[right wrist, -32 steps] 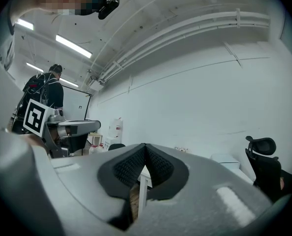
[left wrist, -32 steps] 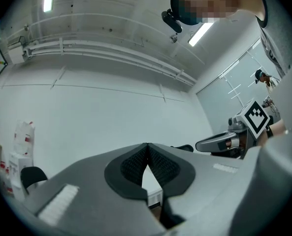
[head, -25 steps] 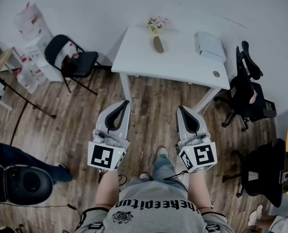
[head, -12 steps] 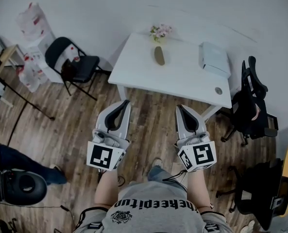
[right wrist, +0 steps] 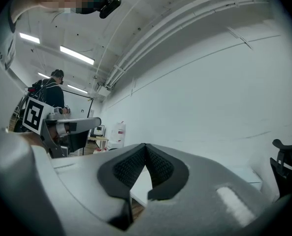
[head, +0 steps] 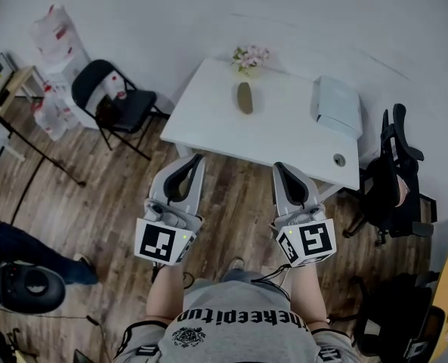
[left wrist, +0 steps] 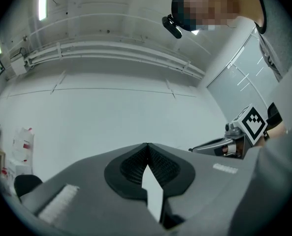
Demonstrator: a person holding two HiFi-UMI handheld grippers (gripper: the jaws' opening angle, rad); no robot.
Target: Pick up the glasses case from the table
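The glasses case (head: 244, 97), a dark olive oblong, lies on the far half of the white table (head: 284, 138), just in front of a small bunch of flowers (head: 249, 56). My left gripper (head: 196, 159) and right gripper (head: 279, 166) are held side by side over the wooden floor, short of the table's near edge and well apart from the case. Both point toward the table. In the left gripper view the jaws (left wrist: 146, 145) meet at the tips with nothing between them. The right gripper view shows the same for the right gripper (right wrist: 145, 145).
A white box (head: 337, 104) and a small round object (head: 339, 159) sit on the table's right side. A black folding chair (head: 110, 97) stands left of the table, a black office chair (head: 393, 180) to its right. Another person (head: 12, 248) is at the lower left.
The table and case have drawn nearer and lower in the head view as I move forward. Both grippers keep their pose and stay shut.
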